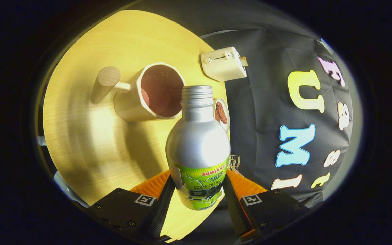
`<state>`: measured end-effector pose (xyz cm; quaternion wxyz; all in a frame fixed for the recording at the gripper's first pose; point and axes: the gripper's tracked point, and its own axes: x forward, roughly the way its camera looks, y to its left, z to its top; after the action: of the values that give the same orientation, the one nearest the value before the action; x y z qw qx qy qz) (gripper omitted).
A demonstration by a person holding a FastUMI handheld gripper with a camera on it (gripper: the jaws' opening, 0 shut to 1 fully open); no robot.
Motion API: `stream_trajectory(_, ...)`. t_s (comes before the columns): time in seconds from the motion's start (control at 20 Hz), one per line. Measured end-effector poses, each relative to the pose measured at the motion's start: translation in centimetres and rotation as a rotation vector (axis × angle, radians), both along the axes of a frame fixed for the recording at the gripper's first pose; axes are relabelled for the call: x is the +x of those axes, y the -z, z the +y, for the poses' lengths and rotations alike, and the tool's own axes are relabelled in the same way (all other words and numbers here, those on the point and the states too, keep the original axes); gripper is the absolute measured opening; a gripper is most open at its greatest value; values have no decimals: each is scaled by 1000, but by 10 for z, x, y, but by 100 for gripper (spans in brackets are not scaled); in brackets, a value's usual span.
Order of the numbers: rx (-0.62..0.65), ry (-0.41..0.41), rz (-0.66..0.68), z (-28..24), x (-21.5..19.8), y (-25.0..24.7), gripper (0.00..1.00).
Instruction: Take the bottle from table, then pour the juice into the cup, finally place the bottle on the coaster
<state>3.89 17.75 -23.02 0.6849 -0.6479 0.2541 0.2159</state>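
Gripper (198, 190) clamps the capless silver aluminium bottle with green label (197, 149) low on its body, leaving its neck free above the pale faceted wooden-handled cup (148, 93) near the worktop (90, 143) edge for pouring.

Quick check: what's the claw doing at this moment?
Claw: closed on the bottle, one finger pressing each side of its labelled lower body; open neck points at the cup beyond.

Warm, dim booth light with heavy fisheye bending.
The table (90, 143) glows yellow; soft shadows fall from the bottle (197, 146) and cup (148, 93) toward the jaws. Mild sheen on the bottle's shoulder; edges curve and blur slightly.
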Motion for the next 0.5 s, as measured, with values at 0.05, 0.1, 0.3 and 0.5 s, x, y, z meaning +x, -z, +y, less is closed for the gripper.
stream_trajectory(0.05,-18,-2,2,0,1,0,77)
stream_trajectory(0.1,-36,-6,1,0,2,0,77)
stream_trajectory(0.3,-101,-15,4,-2,1,2,77)
stream_trajectory(0.5,-149,-22,3,-2,2,0,77)
